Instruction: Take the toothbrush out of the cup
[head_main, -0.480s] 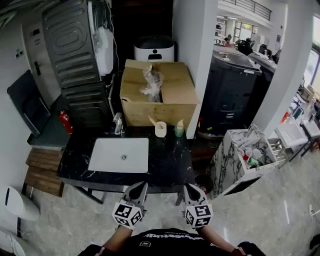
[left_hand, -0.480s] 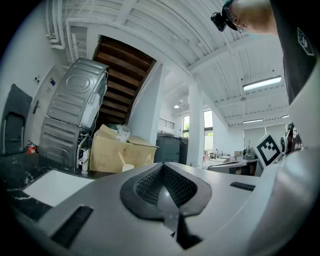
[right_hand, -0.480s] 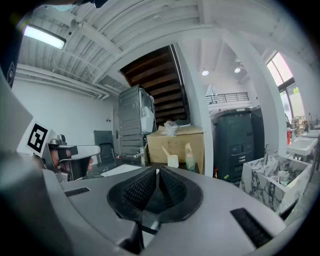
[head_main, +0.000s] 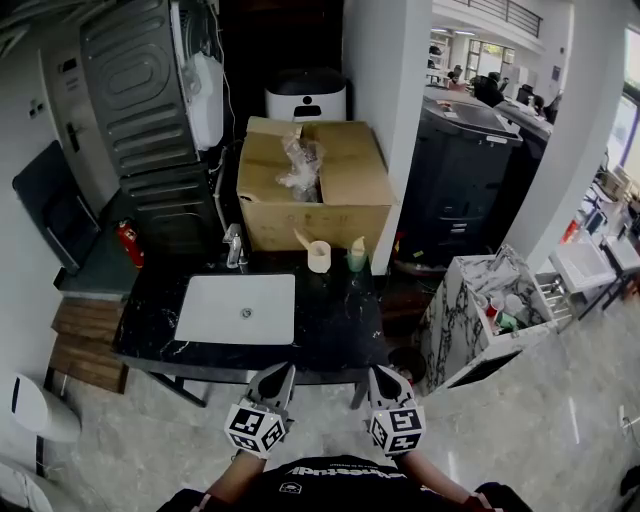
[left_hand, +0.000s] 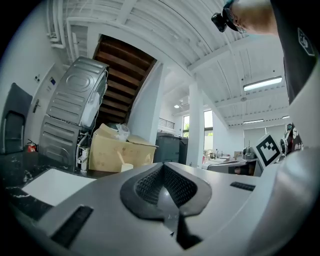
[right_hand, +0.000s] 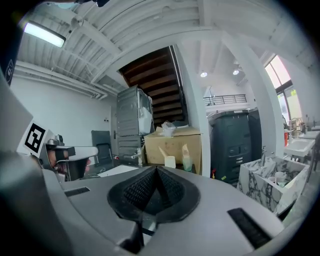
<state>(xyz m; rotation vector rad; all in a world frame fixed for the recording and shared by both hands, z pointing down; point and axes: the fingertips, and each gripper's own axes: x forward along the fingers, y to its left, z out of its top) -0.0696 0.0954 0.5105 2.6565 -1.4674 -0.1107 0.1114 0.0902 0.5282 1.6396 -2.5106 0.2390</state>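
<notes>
Head view puts both tools at the near edge of the desk (head_main: 340, 332), well short of the work. The left hand-held gripper (head_main: 281, 378) and the right hand-held gripper (head_main: 384, 380) each have their jaws pressed fully together, with nothing between them.

The cup (head_main: 319, 258) stands at the far side of the desk, just in front of the cardboard box (head_main: 310, 195). The toothbrush (head_main: 303, 241) leans out of it, up and to the left. A green bottle (head_main: 357, 257) sits just beside the cup on its right.

I judge the reach has not begun. I would spread the right jaws before they arrive, not over the cup. I would carry them across past the sink (head_main: 237, 309) and take the handle on its exposed part above the rim. The pull should follow the handle's lean, so the brush slides free without dragging the light cup over. The left tool could steady the cup wall. I want to keep clear of the bottle, the likeliest thing to get knocked.
</notes>
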